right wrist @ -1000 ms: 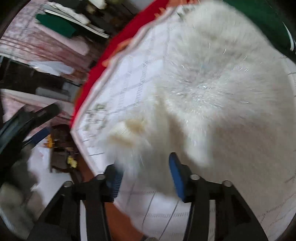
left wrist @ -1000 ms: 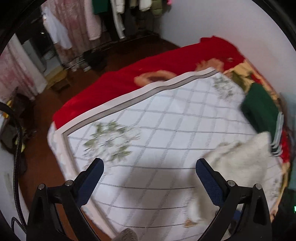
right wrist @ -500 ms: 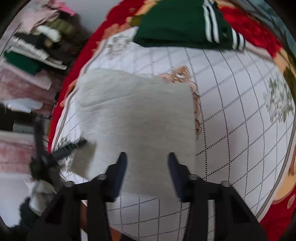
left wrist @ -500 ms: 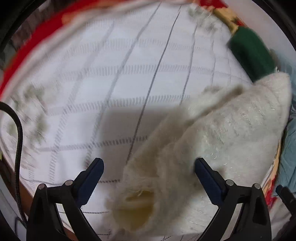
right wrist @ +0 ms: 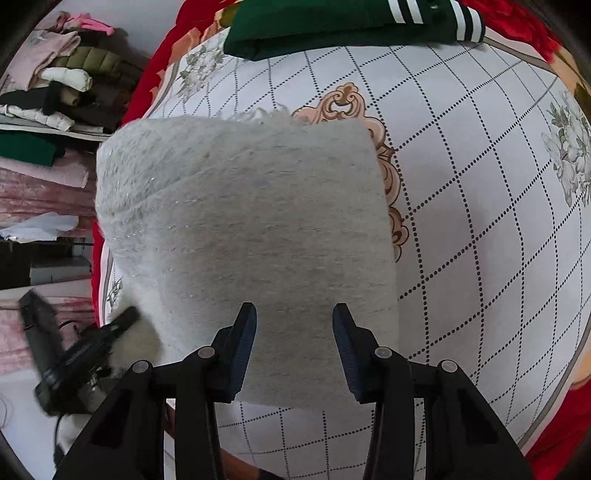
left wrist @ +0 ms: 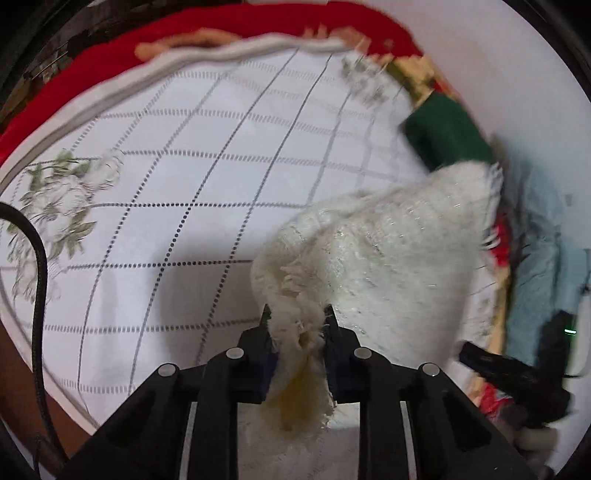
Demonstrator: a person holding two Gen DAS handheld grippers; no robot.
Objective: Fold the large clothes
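One garment: a fluffy cream sweater (right wrist: pixel 243 236) lies on the bed (right wrist: pixel 480 184), folded into a thick block so the remaining fold can be made on a flat surface.
Left claw (left wrist: pixel 298 325): clenched on a bunched, fringed corner of the sweater, likely a grip for carrying that edge over.
Right claw (right wrist: pixel 293 332): released, jaws apart above the near edge, holding nothing, poised to pin or pinch.
Green garment (right wrist: pixel 332 26): folded at the bed's far edge, well apart, apparently finished.
Clothes pile (right wrist: pixel 55 74): off the bed, beyond it.
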